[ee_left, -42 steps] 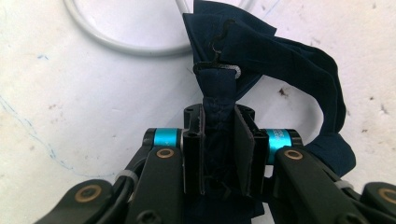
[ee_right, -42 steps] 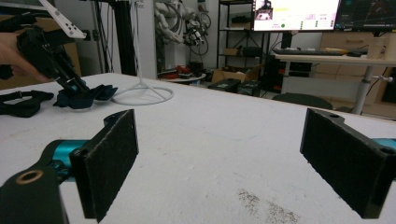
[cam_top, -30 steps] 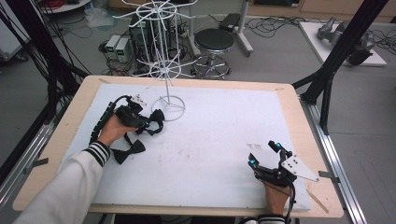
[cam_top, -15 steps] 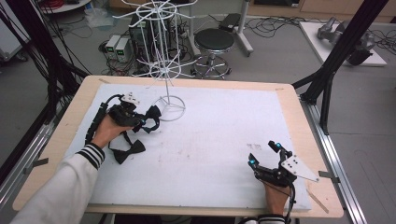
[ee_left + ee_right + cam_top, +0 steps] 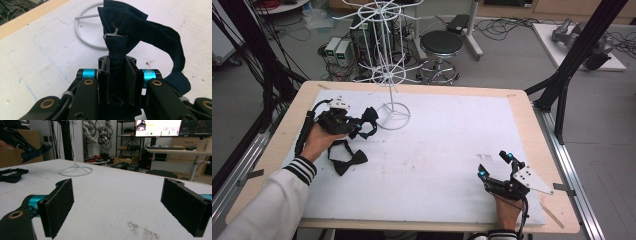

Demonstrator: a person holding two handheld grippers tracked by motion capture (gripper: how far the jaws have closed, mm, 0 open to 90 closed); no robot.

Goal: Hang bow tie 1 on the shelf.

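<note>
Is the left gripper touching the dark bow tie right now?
Touching. In the left gripper view, the left gripper has its jaws pinched shut on the bow tie, with the fabric squeezed between the pads.

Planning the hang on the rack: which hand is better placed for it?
Left. The left gripper is clamped on a bow tie beside the rack; the right gripper rests open at the far corner.

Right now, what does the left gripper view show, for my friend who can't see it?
The left claw is shut on a dark blue bow tie, whose strap loops off to the right. Behind it, the white ring base of a wire stand rests on the white table cover.
</note>
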